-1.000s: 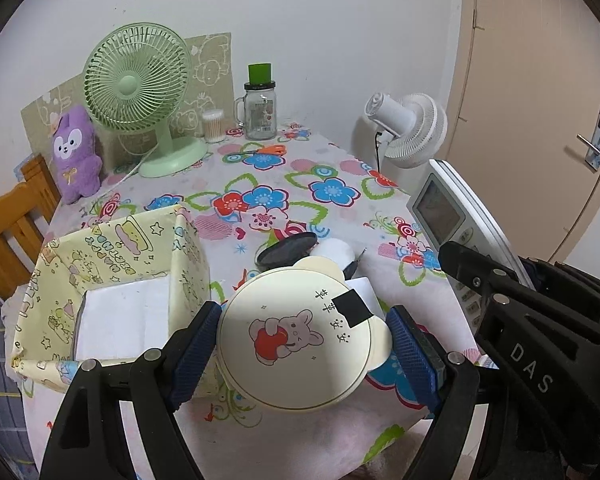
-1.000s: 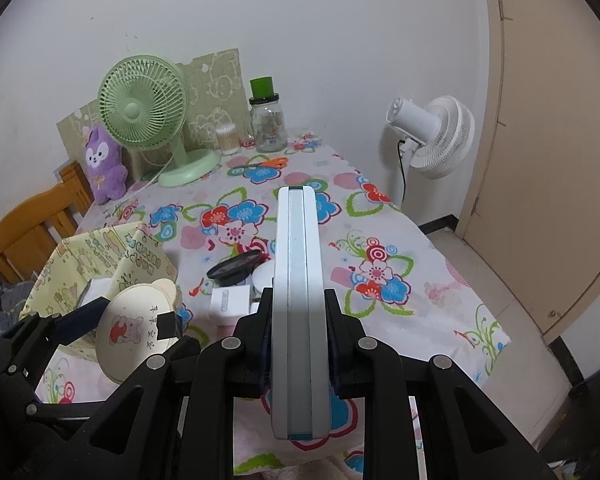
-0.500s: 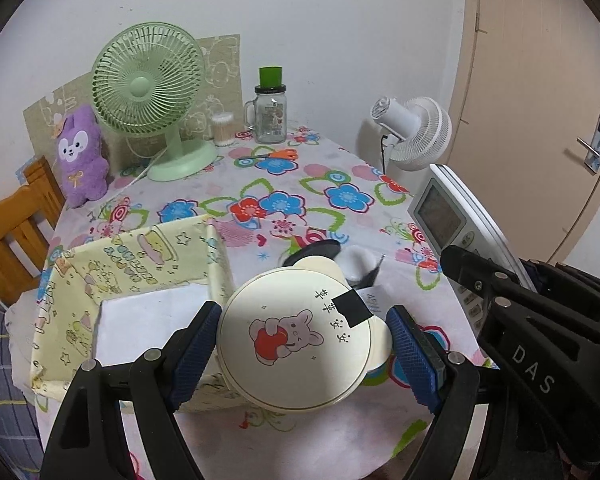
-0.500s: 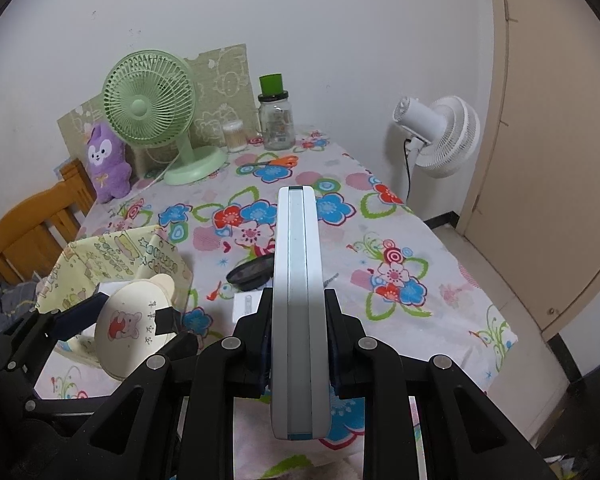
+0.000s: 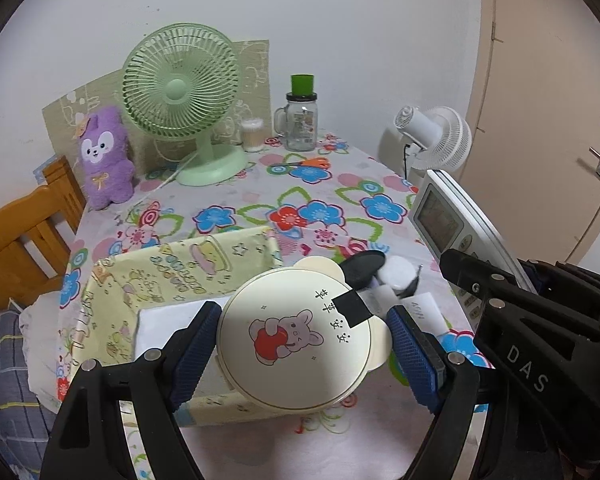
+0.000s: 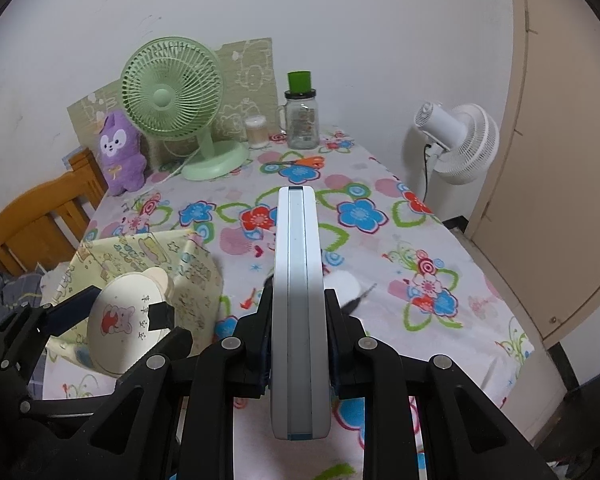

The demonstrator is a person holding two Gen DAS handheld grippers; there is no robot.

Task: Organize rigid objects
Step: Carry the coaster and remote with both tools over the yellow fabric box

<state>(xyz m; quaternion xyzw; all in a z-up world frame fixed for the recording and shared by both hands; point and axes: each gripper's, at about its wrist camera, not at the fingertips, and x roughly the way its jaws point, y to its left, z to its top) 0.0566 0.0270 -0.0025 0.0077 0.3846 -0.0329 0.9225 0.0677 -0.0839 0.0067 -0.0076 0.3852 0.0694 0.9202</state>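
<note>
My left gripper [image 5: 302, 320] is shut on a round cream case [image 5: 296, 340] with bear ears and a cartoon bear on its lid. It holds the case above the near right corner of a yellow fabric box [image 5: 180, 268]. My right gripper [image 6: 298, 300] is shut on a white remote control [image 6: 296, 240], held edge-up over the table's front. In the left wrist view the remote [image 5: 444, 220] shows its screen at the right. In the right wrist view the case [image 6: 116, 320] and the box [image 6: 148, 252] are at the lower left.
On the flowered tablecloth [image 5: 320, 200], a black oval lid [image 5: 364, 266], a white disc [image 5: 398, 272] and a white adapter [image 5: 426, 312] lie near the case. At the back stand a green fan [image 5: 180, 92], purple plush [image 5: 104, 156] and glass jar [image 5: 300, 120]. A wooden chair [image 5: 24, 232] is at the left.
Both grippers have carried their objects to the left along the table's front. The yellow box now lies more directly under the round case. Neither grip has changed.
</note>
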